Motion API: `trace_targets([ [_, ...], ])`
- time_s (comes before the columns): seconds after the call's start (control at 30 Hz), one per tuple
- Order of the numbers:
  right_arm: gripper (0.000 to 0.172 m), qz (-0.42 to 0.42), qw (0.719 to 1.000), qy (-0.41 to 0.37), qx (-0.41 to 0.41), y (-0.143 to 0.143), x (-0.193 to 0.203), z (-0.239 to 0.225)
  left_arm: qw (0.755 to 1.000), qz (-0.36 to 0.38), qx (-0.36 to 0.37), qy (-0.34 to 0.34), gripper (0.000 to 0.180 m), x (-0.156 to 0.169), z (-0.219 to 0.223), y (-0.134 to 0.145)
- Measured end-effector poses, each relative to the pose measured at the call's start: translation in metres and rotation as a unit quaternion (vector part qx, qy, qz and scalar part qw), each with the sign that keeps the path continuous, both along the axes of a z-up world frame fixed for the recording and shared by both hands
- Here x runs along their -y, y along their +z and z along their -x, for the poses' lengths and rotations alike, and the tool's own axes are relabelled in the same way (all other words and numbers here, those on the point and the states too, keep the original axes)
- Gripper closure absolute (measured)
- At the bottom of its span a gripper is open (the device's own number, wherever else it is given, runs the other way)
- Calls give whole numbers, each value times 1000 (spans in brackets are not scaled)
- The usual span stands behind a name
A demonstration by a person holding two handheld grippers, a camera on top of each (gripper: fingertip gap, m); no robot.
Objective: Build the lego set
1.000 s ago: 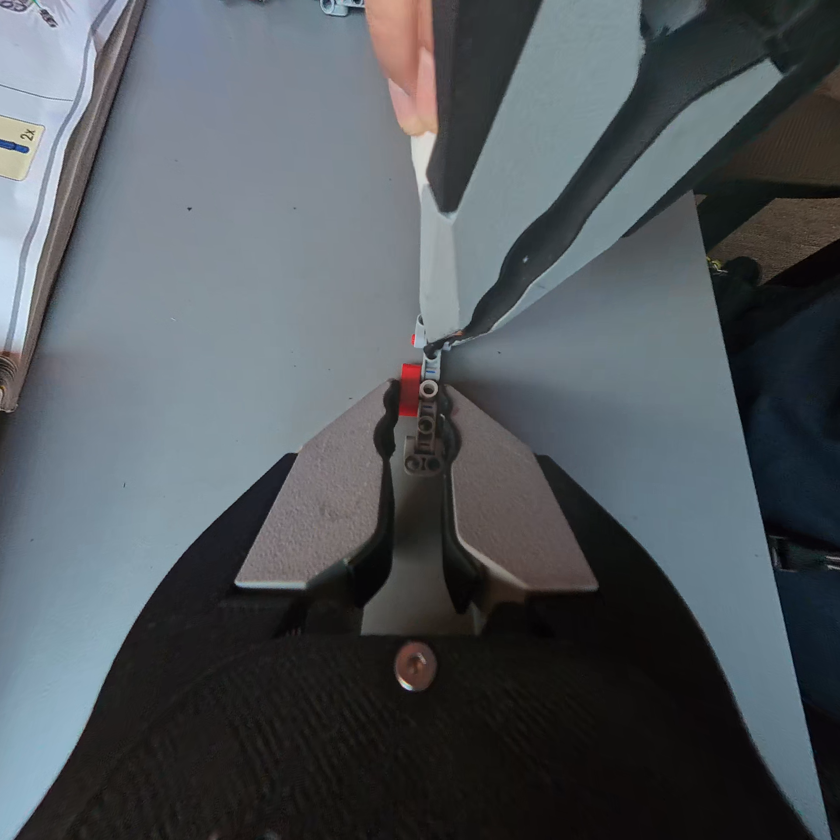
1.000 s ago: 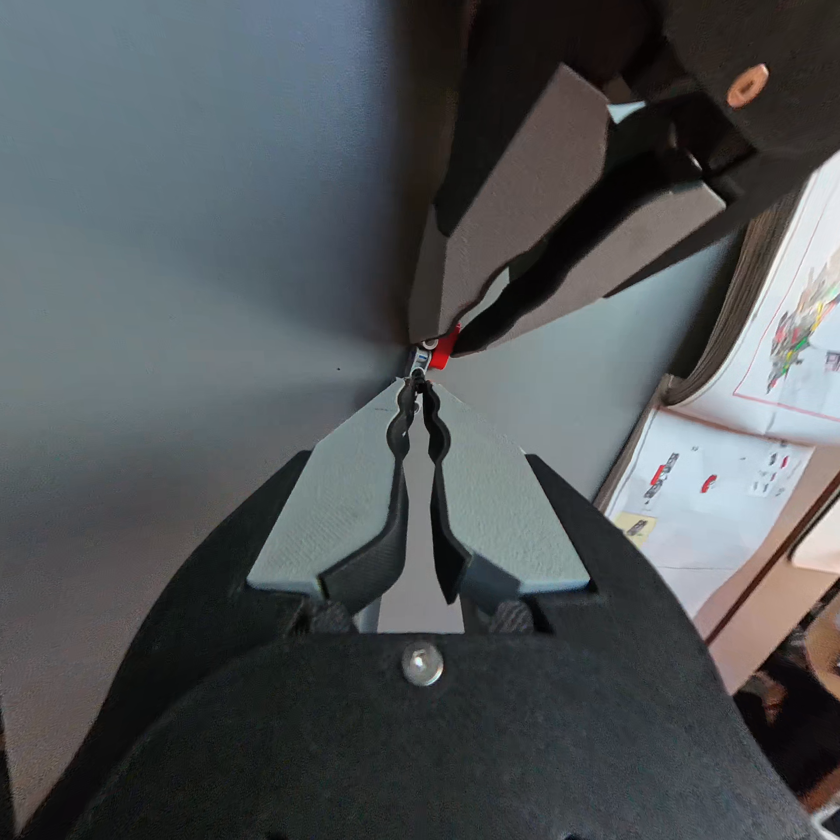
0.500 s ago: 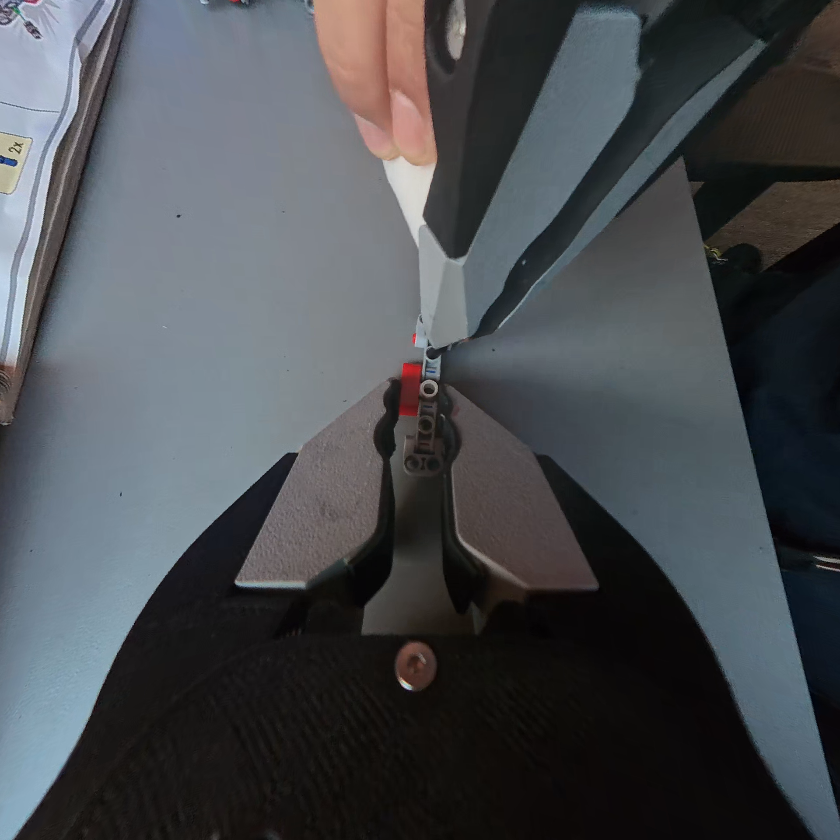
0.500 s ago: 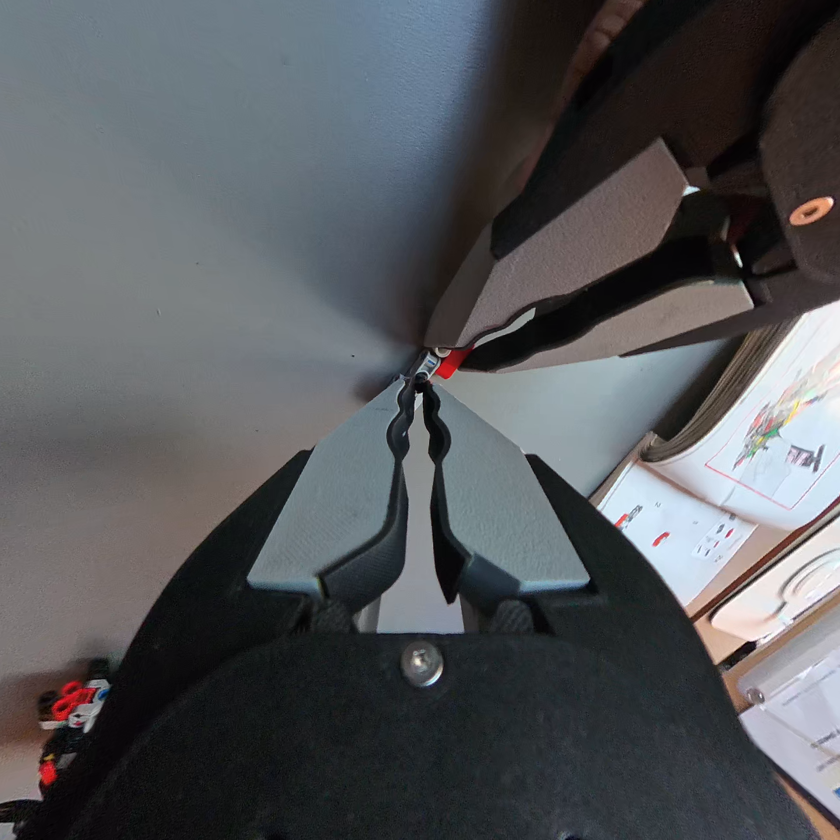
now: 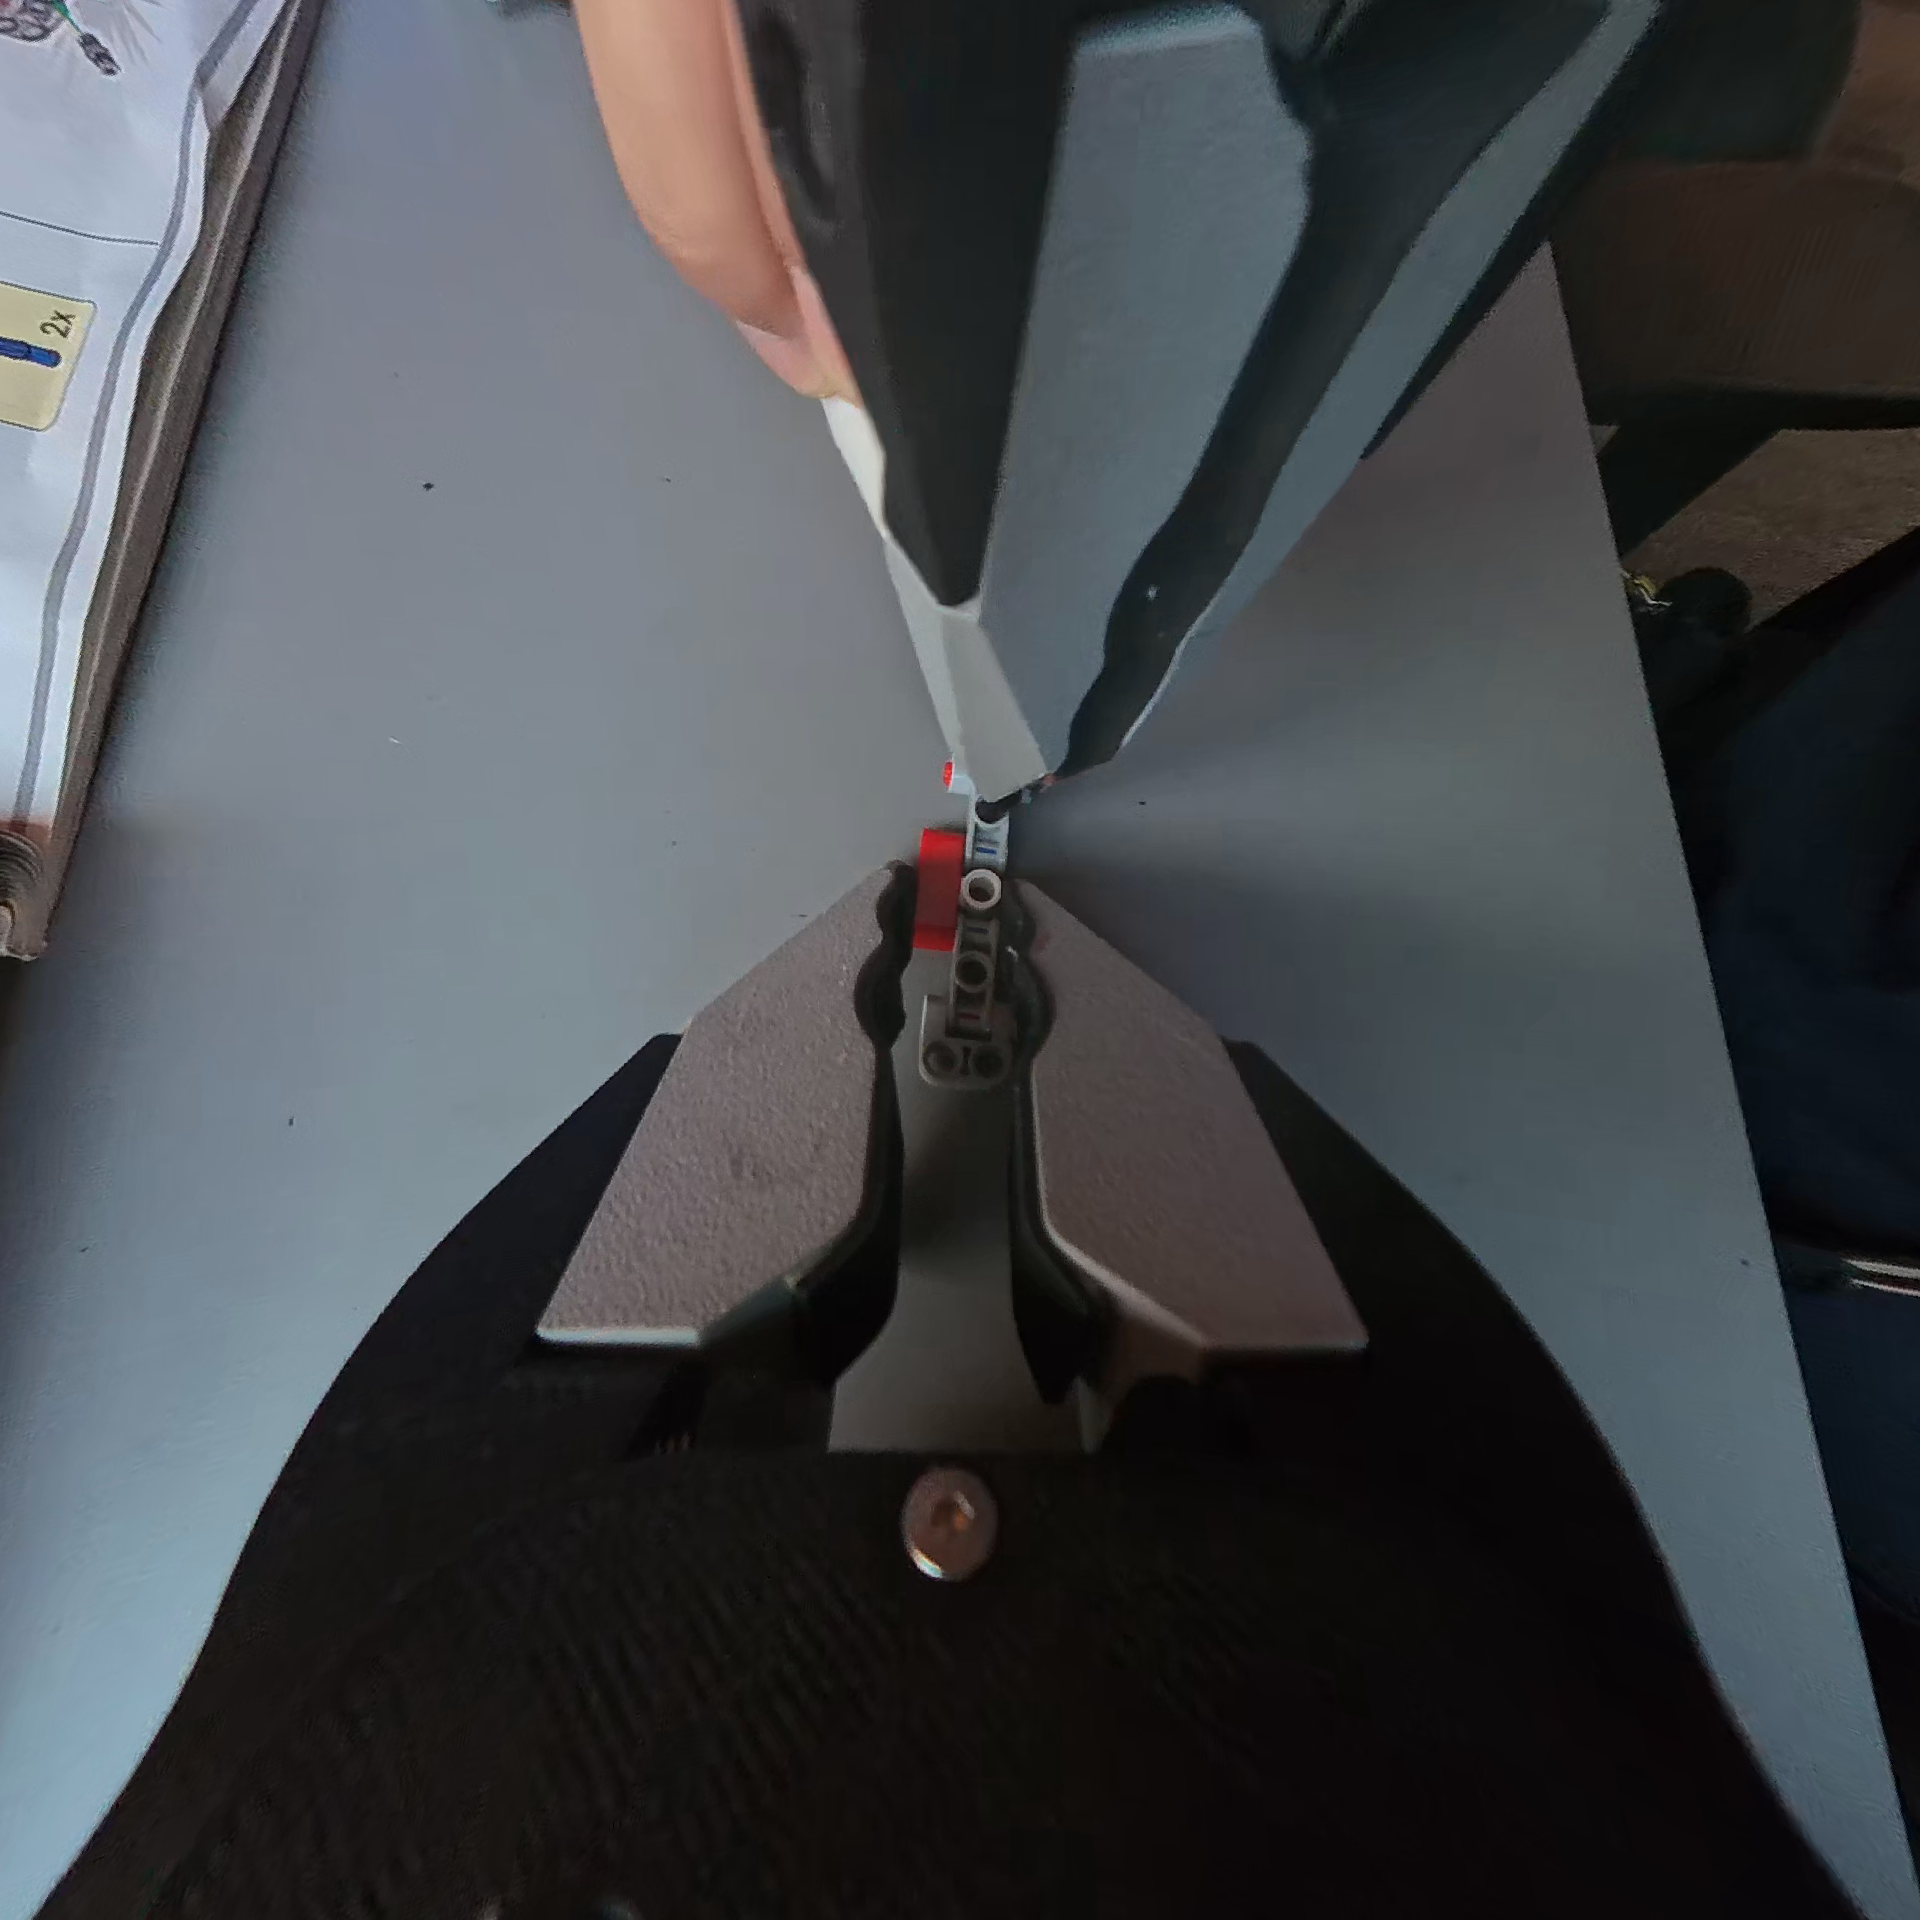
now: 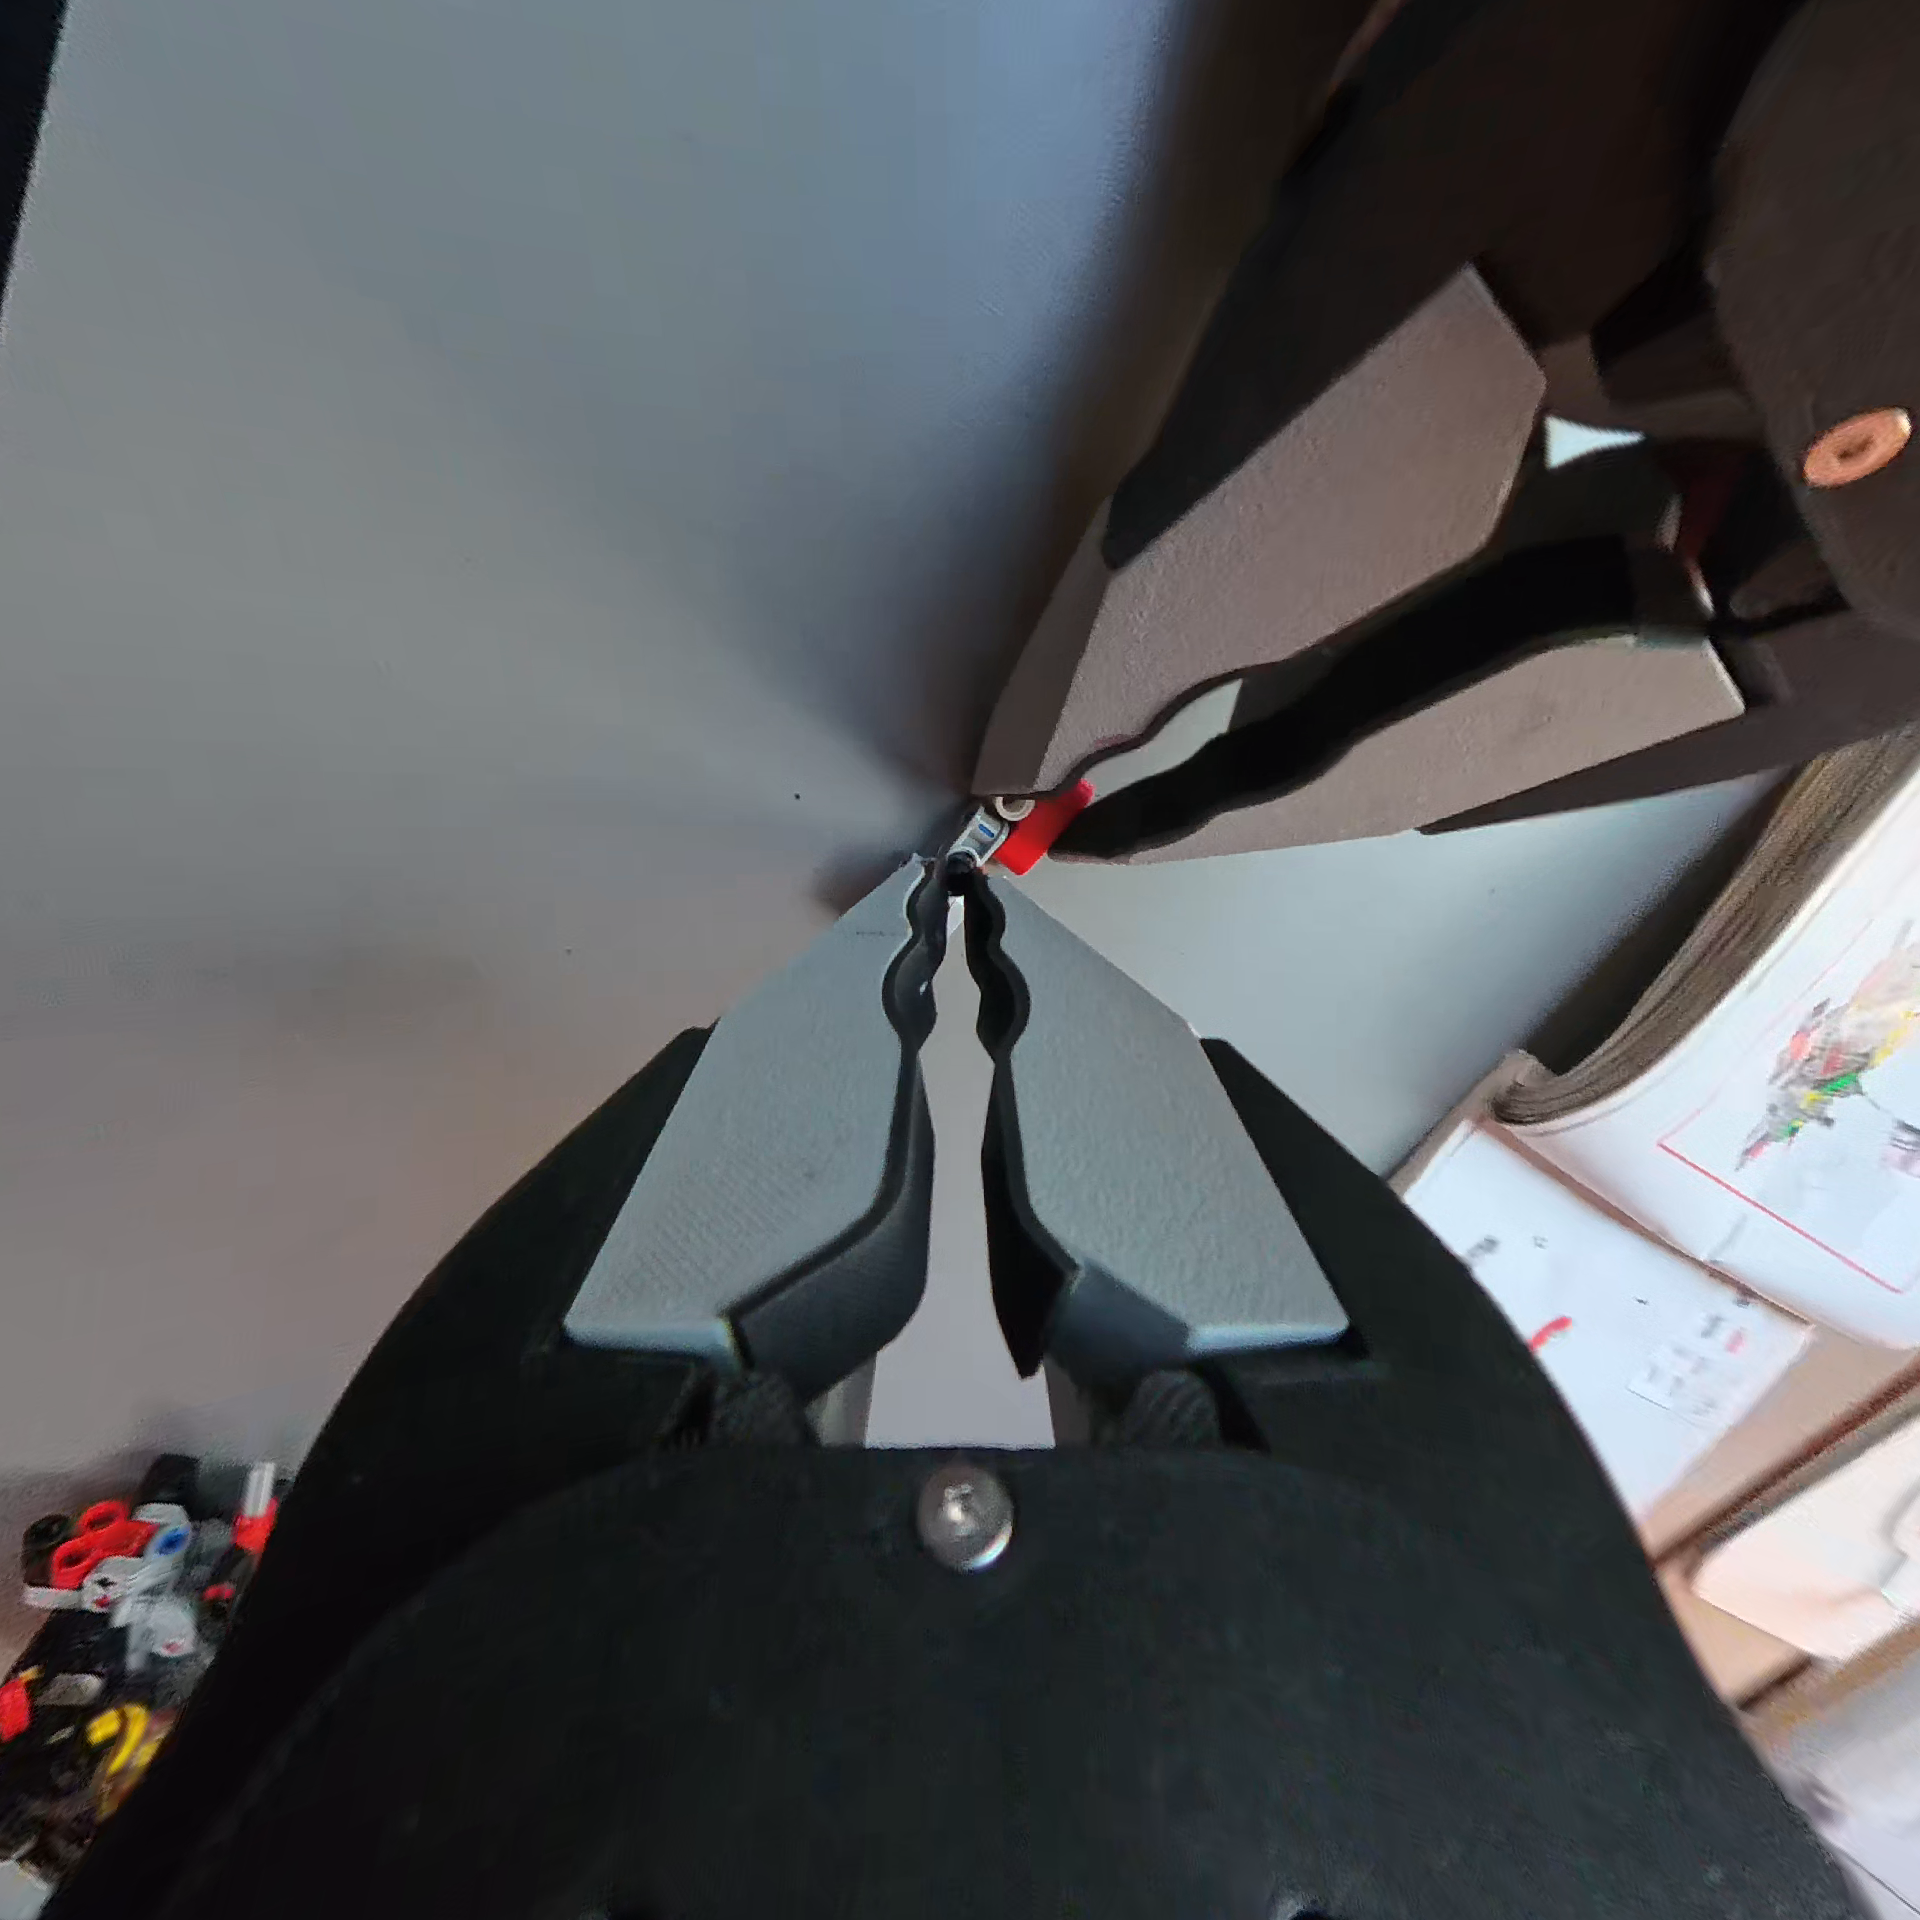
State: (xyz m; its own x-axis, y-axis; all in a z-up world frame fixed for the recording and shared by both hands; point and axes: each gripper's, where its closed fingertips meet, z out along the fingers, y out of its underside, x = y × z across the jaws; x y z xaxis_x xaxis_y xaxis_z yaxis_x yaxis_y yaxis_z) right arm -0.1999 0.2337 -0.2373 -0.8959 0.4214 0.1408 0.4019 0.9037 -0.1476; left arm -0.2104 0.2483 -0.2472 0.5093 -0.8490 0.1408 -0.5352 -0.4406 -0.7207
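While the left gripper (image 5: 966,935) clamps a small grey-and-red brick assembly (image 5: 971,977) above the table (image 5: 468,727), the right gripper (image 6: 954,878) pinches a black pin (image 6: 954,868) at its far end.
Bare table lies leftward; an instruction booklet (image 5: 62,312) bearing print lines the left edge, loose bricks (image 6: 114,1579) sit nearby.

A hobby or office-style work desk: a plain grey surface (image 5: 436,727) carries an open illustrated building-instruction booklet (image 6: 1766,1164) at one edge and a heap of small plastic construction pieces (image 6: 114,1590) in red, black, grey and yellow near a corner. Brown carpet (image 5: 1766,260) lies beyond the surface's edge.
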Motion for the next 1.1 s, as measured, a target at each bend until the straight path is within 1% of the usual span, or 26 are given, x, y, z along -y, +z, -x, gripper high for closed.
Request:
trace_targets([
  [0.07,170,49,998,-40,16,1,0,0,1000,1,0,0,167,0,0,0],
  [0.17,171,130,986,-102,26,-2,-1,1,1000,0,0,1,167,0,0,0],
  [0.2,169,142,982,-122,30,-6,-2,0,1000,-1,0,0,167,0,0,0],
  [0.23,170,150,980,-125,24,-7,-3,1,1000,0,0,0,167,0,0,0],
  [0.37,170,107,988,-109,-8,-8,-5,3,1000,0,0,1,167,0,0,0],
  [0.43,170,89,987,-136,-12,-8,-7,4,1000,-2,-1,1,166,0,0,0],
  [0.5,170,92,980,-174,-13,-7,-10,4,1000,-6,-2,1,166,0,0,0],
  [0.53,169,108,975,-193,-18,-6,-11,5,1000,-8,-3,1,166,0,-1,0],
  [0.6,170,169,960,-223,-31,3,-9,7,1000,-11,-6,1,166,0,0,0],
  [0.67,163,229,939,-249,-56,14,-9,10,1000,-12,-7,1,166,0,0,0],
  [0.73,172,223,934,-275,-51,10,-16,6,1000,-11,-6,1,166,0,0,0],
  [0.87,172,192,943,-264,-68,0,-13,6,1000,-8,-5,1,166,0,0,0],
  [1.0,172,170,950,-255,-69,-3,-13,7,1000,-8,-4,3,166,-1,-1,0],
  [1.1,172,143,956,-239,-88,-6,-12,10,1000,-10,-5,4,166,-1,-1,0],
])
